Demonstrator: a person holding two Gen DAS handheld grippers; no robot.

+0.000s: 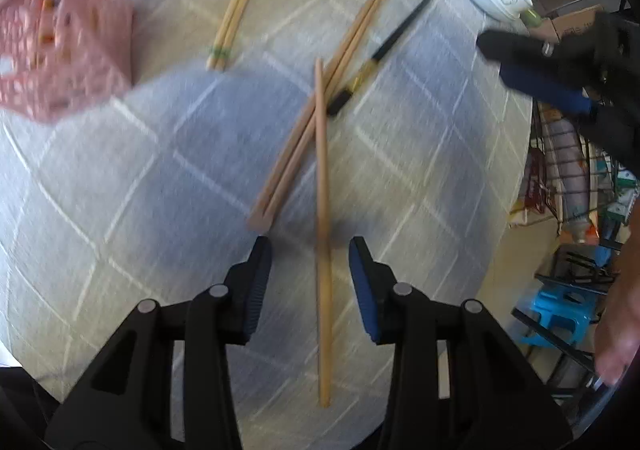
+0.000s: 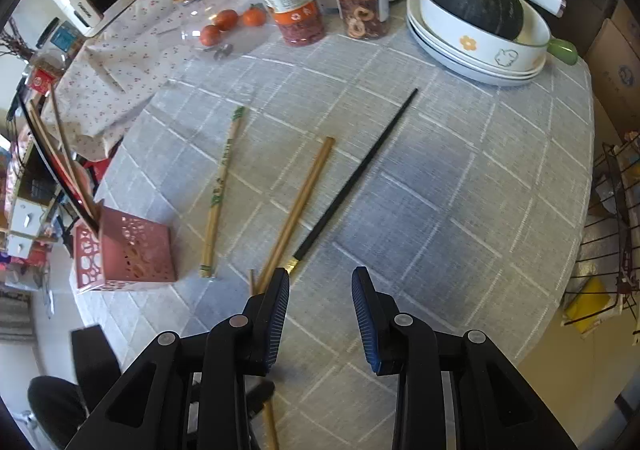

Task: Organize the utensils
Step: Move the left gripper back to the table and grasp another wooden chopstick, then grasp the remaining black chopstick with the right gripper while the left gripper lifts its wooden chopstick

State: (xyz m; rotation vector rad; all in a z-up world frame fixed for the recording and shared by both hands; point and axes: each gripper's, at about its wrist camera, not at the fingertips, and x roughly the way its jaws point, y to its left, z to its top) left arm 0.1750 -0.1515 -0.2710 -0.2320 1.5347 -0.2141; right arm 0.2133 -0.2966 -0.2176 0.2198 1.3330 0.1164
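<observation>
Several chopsticks already stand in the pink basket [image 2: 132, 254], while the left gripper [image 1: 310, 250], jaws spread, straddles a loose wooden chopstick [image 1: 322, 210] and the right gripper [image 2: 320, 282] hangs spread and empty beside the black chopstick [image 2: 360, 170].

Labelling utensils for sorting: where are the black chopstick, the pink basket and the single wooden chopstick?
black chopstick [image 2: 360, 174]: right wrist view, mid-shaft.
pink basket [image 2: 136, 250]: right wrist view, front wall.
single wooden chopstick [image 1: 322, 170]: left wrist view, mid-shaft.
</observation>
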